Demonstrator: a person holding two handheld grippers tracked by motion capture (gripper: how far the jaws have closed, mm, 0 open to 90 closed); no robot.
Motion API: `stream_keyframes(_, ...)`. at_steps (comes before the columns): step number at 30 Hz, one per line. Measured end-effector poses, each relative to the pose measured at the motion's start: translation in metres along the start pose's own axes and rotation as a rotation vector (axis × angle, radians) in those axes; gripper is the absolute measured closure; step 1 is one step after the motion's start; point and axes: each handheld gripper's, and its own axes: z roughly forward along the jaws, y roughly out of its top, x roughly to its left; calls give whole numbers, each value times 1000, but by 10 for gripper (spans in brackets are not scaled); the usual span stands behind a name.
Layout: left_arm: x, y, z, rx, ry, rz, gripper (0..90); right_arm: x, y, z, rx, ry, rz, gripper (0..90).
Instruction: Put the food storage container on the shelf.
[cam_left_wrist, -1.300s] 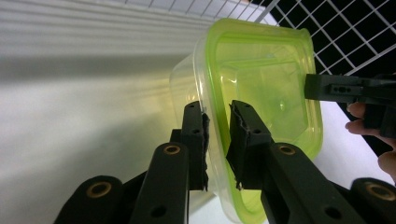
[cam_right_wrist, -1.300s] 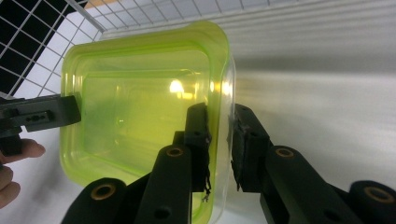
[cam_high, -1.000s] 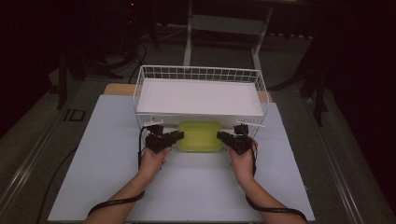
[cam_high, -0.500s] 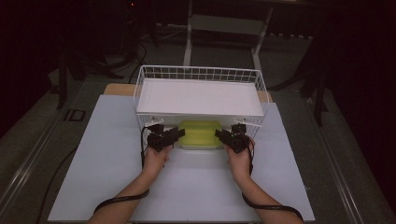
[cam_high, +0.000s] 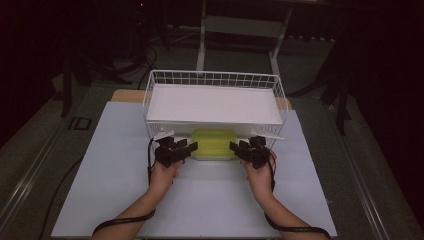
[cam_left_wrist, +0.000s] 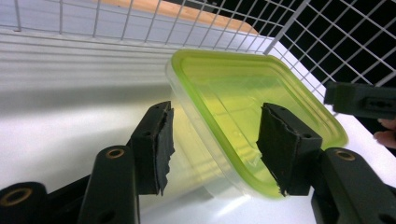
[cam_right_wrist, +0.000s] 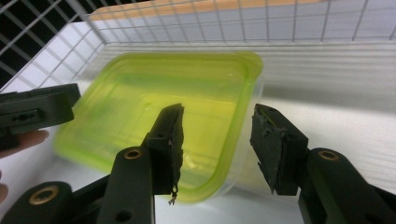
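A clear container with a yellow-green lid (cam_high: 215, 144) lies flat on the white table, tight against the front of a white wire basket (cam_high: 215, 78). My left gripper (cam_high: 192, 146) is at its left end and my right gripper (cam_high: 234, 146) at its right end. In the left gripper view the container (cam_left_wrist: 243, 107) has its rim between the open jaws of my left gripper (cam_left_wrist: 215, 140), one pad over the lid, the other beside the clear wall. In the right gripper view my right gripper (cam_right_wrist: 217, 140) straddles the opposite rim of the container (cam_right_wrist: 159, 107) the same way.
A white sheet (cam_high: 212, 105) covers the basket's inside. The white table top (cam_high: 210, 200) stretches towards the person, with a wooden strip (cam_high: 125, 95) behind the basket. Dark floor and a metal frame (cam_high: 240, 25) lie beyond.
Both hands have crept a little towards the basket. The container has hardly shifted.
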Motion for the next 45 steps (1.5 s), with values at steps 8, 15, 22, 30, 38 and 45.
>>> stream_keyframes(8,-11,-4,-33,-29,-13,71,393,30,-12,-26,8,93,-92,789)
stream_keyframes(15,-12,-8,-56,-36,-162,102,223,42,-27,-19,72,115,-125,900)
stream_keyframes(22,-15,-23,-61,-17,-149,141,4,48,-40,-2,126,114,-133,900)
stream_keyframes(30,-13,-32,-57,-23,-107,177,5,52,-41,24,149,106,-138,900)
stream_keyframes(38,-18,-35,-57,-59,-75,207,5,55,-35,43,142,74,-148,899)
stream_keyframes(45,-18,-37,-55,-52,-89,198,5,47,-23,57,130,48,-121,898)
